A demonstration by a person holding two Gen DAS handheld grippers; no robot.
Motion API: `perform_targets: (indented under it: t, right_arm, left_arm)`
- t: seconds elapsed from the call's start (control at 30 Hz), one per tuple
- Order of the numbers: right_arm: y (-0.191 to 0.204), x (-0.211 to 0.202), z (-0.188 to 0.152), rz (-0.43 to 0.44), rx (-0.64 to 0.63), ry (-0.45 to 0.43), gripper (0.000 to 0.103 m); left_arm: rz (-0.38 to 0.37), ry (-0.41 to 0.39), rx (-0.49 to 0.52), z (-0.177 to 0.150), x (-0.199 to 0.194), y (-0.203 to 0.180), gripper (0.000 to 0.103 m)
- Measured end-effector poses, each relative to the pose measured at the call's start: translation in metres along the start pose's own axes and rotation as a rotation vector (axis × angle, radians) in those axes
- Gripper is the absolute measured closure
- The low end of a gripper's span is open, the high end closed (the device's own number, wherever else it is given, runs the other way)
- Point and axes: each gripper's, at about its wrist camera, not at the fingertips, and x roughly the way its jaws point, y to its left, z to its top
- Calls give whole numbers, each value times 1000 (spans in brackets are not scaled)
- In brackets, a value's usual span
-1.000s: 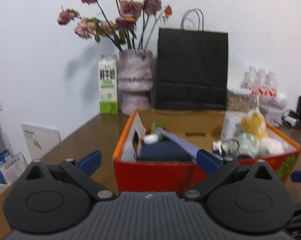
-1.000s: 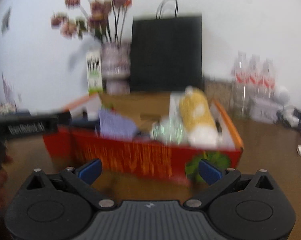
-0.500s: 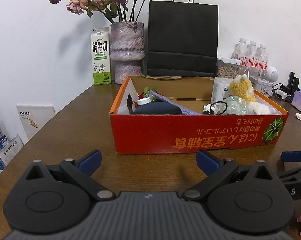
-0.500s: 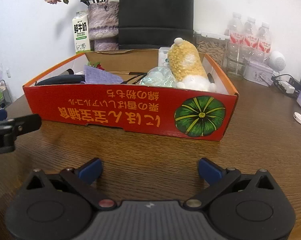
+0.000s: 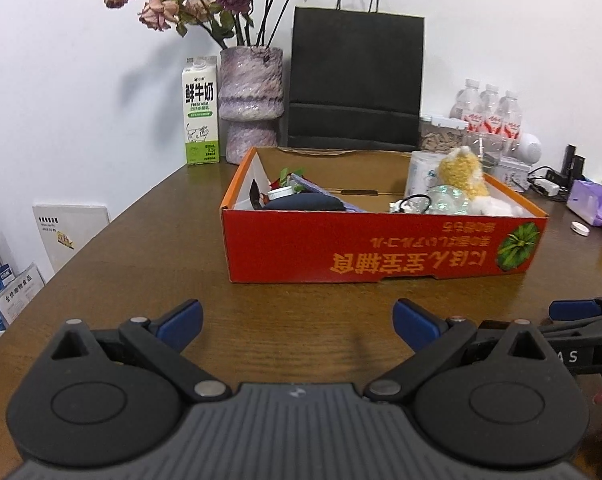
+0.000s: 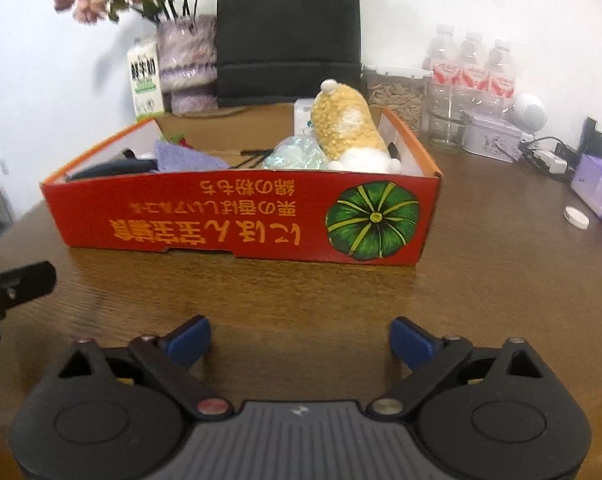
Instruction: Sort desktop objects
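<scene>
Nearest us, our left gripper [image 5: 297, 322] hangs over the bare desk [image 5: 149, 264] with its jaws spread wide and nothing between them. Our right gripper [image 6: 300, 338] is just beside it, also over bare wood; its jaws are closing a little, with nothing between them.

Beyond both, near the middle of the desk, sits one box [image 5: 381, 248]: a low, open-topped red carton with an orange rim, upside-down orange print and a green pumpkin at its right end. Inside we count one yellow-and-white plush [image 6: 347, 130] leaning at the right end, one clear crinkled bag [image 6: 297, 154] beside it, one purple cloth [image 6: 185, 158] and one dark pouch [image 5: 305, 202] at the left end; smaller bits are hard to tell.

Along the desk's far edge stand one milk carton [image 5: 200, 118], one vase [image 5: 250, 100] of dried roses, one black bag [image 5: 357, 80] and three bottles [image 6: 471, 64]. Toward the right edge lies one white cap [image 6: 577, 217].
</scene>
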Motion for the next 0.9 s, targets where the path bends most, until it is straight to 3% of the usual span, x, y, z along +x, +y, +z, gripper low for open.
perform_targets:
  t: [0.33,0.9]
  right_arm:
    - [10,-90,-38,9,-21,-131,7]
    - [36,-213,-105,70,-20,-276,6]
  left_arm:
    - [-40,-82,-9,-20,-65,-9,0]
    - [-11,-167,-39,-75,-180,-13,0]
